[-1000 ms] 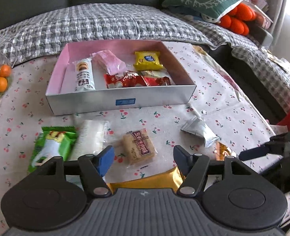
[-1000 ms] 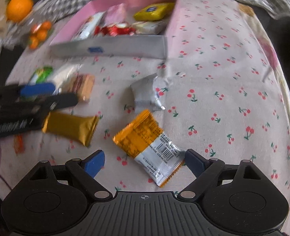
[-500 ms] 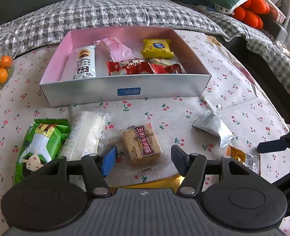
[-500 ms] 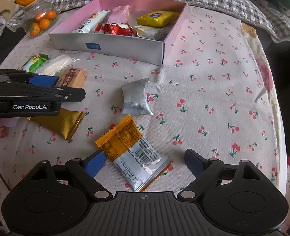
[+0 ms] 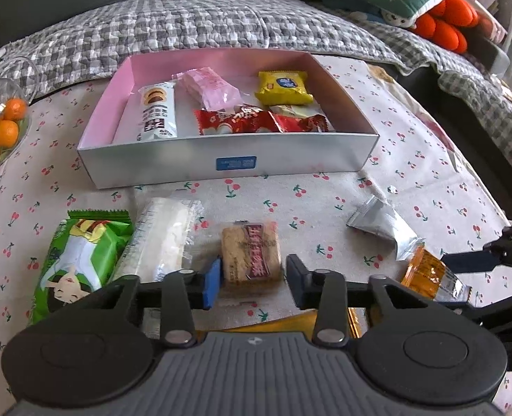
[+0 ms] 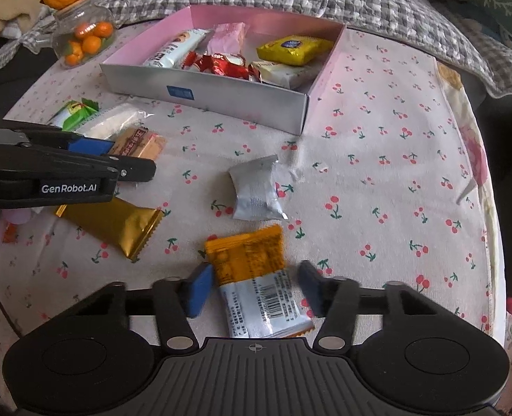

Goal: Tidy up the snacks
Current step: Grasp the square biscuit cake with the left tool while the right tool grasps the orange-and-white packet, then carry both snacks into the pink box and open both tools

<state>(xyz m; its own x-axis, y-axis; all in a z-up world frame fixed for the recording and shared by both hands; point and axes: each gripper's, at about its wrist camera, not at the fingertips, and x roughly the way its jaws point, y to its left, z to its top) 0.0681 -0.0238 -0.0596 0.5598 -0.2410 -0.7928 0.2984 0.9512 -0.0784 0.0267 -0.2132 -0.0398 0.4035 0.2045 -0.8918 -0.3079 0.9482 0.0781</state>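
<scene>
My left gripper (image 5: 252, 279) is closing on a brown biscuit packet (image 5: 250, 254) lying on the cherry-print tablecloth, and its pads meet the packet's two sides. My right gripper (image 6: 252, 286) is closing around an orange-and-white snack packet (image 6: 252, 274). Its left pad is at the packet's edge, with a thin gap at the right pad. Behind both stands a silver box (image 5: 221, 164) with a pink inside, holding several snacks. A silver packet (image 6: 256, 190) and a gold packet (image 6: 117, 223) lie loose between the grippers.
A green packet (image 5: 79, 260) and a white packet (image 5: 165, 239) lie left of the biscuit. A glass jar of small oranges (image 6: 82, 34) stands at the far left. A checked blanket (image 5: 204, 24) covers the sofa behind. The table's right edge (image 6: 492, 242) drops off.
Both grippers' jaws have narrowed around their packets. The left gripper moved forward until the biscuit packet sat between its fingers. The orange packet now lies more upright in the right view.
</scene>
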